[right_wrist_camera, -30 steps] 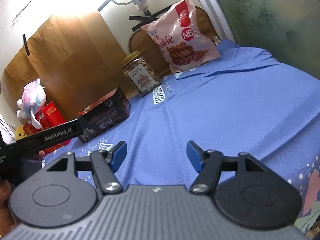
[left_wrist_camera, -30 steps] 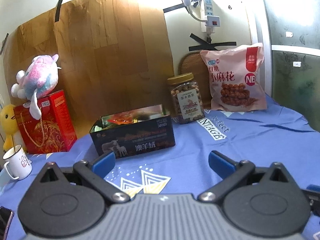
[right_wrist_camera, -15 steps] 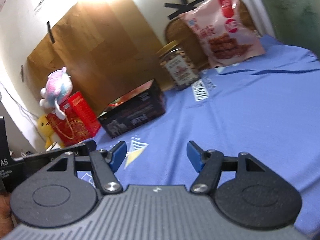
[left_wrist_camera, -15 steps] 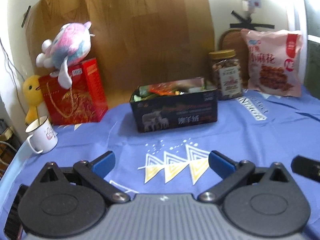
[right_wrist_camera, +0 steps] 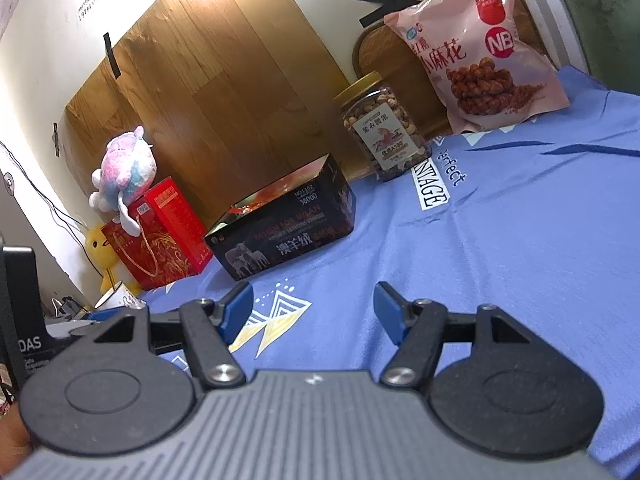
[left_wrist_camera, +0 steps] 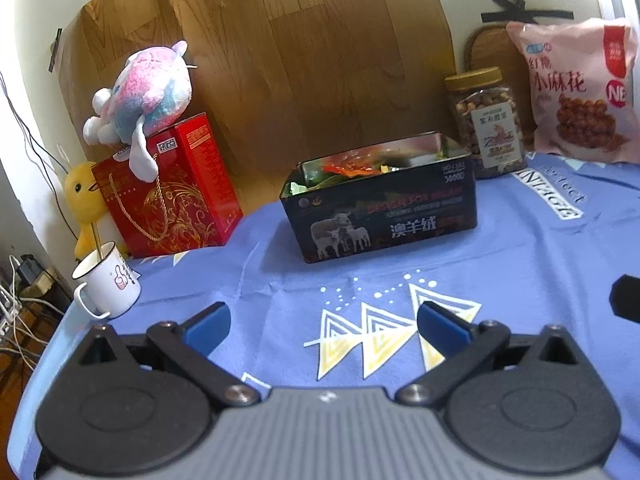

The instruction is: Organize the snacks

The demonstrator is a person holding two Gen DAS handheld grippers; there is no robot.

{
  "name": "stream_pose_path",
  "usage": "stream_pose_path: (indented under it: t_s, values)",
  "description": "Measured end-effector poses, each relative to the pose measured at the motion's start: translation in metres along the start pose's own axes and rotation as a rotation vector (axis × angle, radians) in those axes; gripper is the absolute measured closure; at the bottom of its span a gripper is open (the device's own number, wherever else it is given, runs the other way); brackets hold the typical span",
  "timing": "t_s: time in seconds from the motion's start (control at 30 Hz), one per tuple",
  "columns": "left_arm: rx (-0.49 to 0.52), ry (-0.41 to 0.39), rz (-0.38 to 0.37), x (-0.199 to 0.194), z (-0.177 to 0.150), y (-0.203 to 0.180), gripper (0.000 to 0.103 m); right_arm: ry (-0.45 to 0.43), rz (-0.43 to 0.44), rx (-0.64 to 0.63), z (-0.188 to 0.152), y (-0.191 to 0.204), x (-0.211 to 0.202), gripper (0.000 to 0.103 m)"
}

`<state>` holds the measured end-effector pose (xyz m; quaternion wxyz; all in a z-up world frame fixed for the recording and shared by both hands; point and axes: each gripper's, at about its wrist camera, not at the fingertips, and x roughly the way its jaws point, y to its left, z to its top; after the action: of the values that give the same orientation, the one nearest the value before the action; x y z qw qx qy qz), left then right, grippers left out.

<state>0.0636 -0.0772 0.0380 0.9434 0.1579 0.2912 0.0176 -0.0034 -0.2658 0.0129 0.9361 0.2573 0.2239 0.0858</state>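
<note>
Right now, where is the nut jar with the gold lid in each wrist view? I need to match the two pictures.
Left wrist: nut jar at upper right, behind the right end of the dark tin box.
Right wrist: nut jar upper centre-right, behind and right of the tin box.
Shared landmark: the pink snack bag just right of the jar.

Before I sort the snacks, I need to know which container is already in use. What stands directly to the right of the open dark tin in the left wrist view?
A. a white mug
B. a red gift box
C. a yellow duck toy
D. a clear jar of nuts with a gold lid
D: the jar of nuts stands just right of the open dark tin, with the pink snack bag further right.
</note>
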Motion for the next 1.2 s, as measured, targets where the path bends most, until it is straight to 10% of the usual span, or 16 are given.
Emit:
stream_pose_path:
  t_s: [1.2]
  values:
    - [0.035, -0.039, 0.087, 0.016, -0.002, 0.017, 0.0, 0.048, 0.025, 0.0, -0.006, 0.009, 0.028, 0.034]
